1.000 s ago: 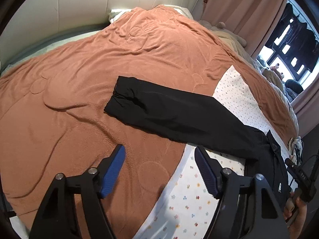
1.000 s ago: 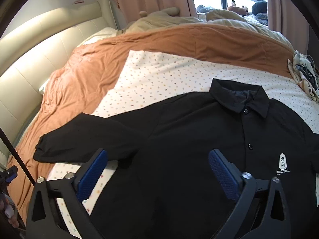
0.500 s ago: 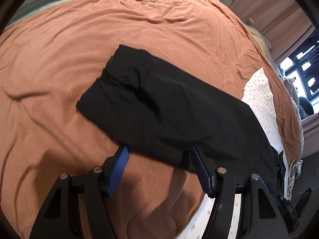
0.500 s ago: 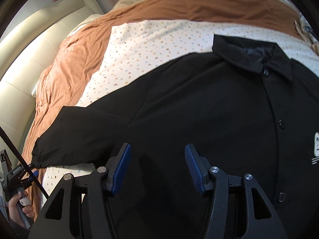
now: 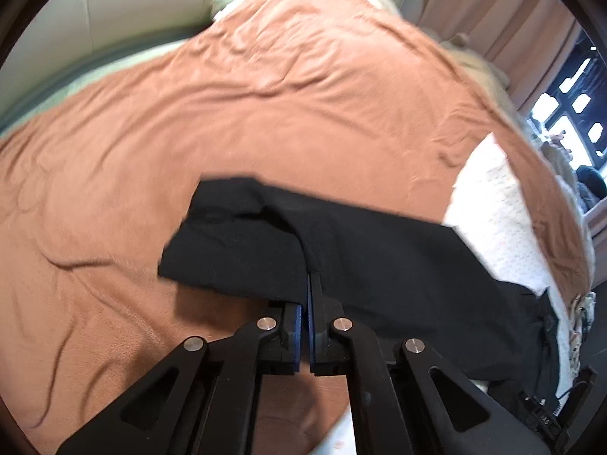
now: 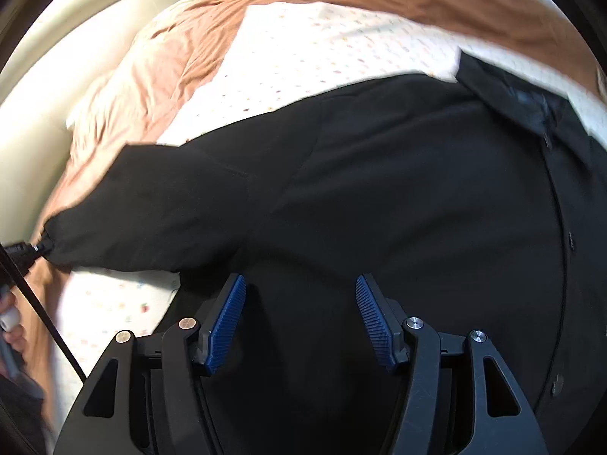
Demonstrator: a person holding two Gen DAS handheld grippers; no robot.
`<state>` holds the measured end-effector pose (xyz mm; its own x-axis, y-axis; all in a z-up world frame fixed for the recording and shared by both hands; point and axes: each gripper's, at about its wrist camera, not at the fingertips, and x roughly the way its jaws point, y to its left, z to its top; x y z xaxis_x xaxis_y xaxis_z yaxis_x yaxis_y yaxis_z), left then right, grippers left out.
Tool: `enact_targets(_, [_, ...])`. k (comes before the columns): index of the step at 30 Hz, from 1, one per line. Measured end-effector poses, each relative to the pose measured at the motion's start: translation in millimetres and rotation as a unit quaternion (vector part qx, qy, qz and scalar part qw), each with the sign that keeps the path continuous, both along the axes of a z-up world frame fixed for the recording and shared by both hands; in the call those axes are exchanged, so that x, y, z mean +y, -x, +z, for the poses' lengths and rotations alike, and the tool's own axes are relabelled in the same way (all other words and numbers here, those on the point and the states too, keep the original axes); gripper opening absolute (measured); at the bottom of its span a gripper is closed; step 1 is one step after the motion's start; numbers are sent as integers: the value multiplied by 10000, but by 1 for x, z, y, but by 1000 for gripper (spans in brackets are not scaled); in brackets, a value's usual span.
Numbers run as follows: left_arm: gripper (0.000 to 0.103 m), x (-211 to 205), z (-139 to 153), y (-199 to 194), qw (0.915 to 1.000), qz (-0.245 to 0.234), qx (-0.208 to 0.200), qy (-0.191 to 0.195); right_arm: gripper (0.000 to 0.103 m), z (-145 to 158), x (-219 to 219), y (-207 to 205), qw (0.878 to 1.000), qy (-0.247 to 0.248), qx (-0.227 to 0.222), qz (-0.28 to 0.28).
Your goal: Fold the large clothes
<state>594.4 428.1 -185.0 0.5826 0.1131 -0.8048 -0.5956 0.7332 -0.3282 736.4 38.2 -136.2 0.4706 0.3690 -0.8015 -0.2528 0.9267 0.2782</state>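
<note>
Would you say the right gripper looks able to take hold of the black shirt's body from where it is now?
Probably yes: the right gripper is open just above the black shirt, nothing lying between them.

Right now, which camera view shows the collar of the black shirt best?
The right wrist view. There the collar lies open at the upper right, above the row of buttons on the black shirt. The left wrist view shows mainly the sleeve, pinched by the left gripper; the collar area is only a dark edge at far right.

Your shirt is plain black. The blanket beneath reads rust-orange; the sheet is white with small multicoloured dots. Your gripper pads are blue.
</note>
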Motion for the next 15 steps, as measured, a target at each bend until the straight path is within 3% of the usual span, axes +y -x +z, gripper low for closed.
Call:
enact_targets(3, [4,-20,44,-1,9992,-234,-255,-201,60,19,-27,16,9992,-338,-126,-199])
enact_targets(7, [4,-47,98,-1,9964,-463,-642,-305,81,37,-60,52,9958,-833,-338,-178])
enact_targets(11, [4,-87,148,-5,9906,-834,-964,-488,82,48,-96,85,9939,-941,-568,-106])
enact_targets(15, [4,-125,187,-10,9845,-1126,-1212,-578,82,55,-151,116,9899,-1100,-729,-524])
